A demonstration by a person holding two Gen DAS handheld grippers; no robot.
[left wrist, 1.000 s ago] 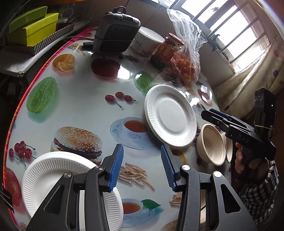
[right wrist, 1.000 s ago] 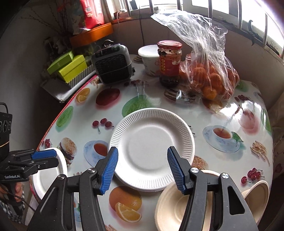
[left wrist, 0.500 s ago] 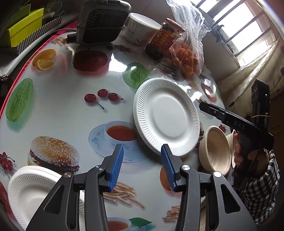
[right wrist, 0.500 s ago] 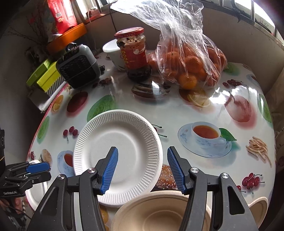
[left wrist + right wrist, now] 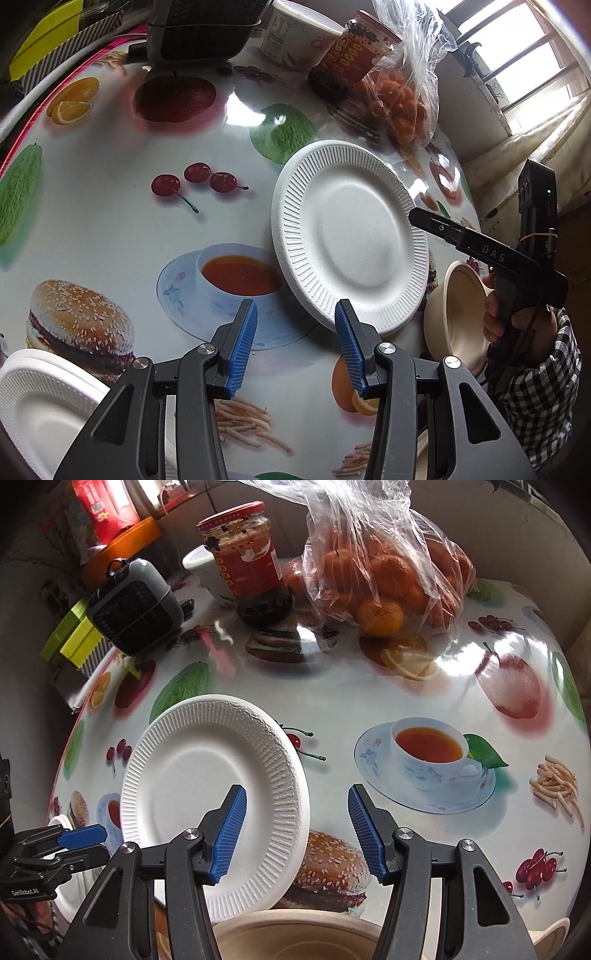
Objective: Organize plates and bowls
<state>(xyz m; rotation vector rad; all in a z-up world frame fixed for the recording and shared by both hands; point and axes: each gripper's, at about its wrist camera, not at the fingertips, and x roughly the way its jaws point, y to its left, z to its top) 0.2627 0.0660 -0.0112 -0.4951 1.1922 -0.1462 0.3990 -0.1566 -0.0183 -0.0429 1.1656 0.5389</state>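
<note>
Left gripper (image 5: 293,345): jaws apart, nothing between them. White foam plate (image 5: 349,238) lies just ahead, slightly right of its tips. Right gripper (image 5: 297,836): jaws parted, empty (left pad overlaps the plate's rim in view; contact unclear). Beige bowl (image 5: 295,936) directly beneath it. Second white plate (image 5: 40,410) at left gripper's lower left.

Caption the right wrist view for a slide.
Open right gripper above a tan bowl, white plate just beyond on the printed table.
</note>
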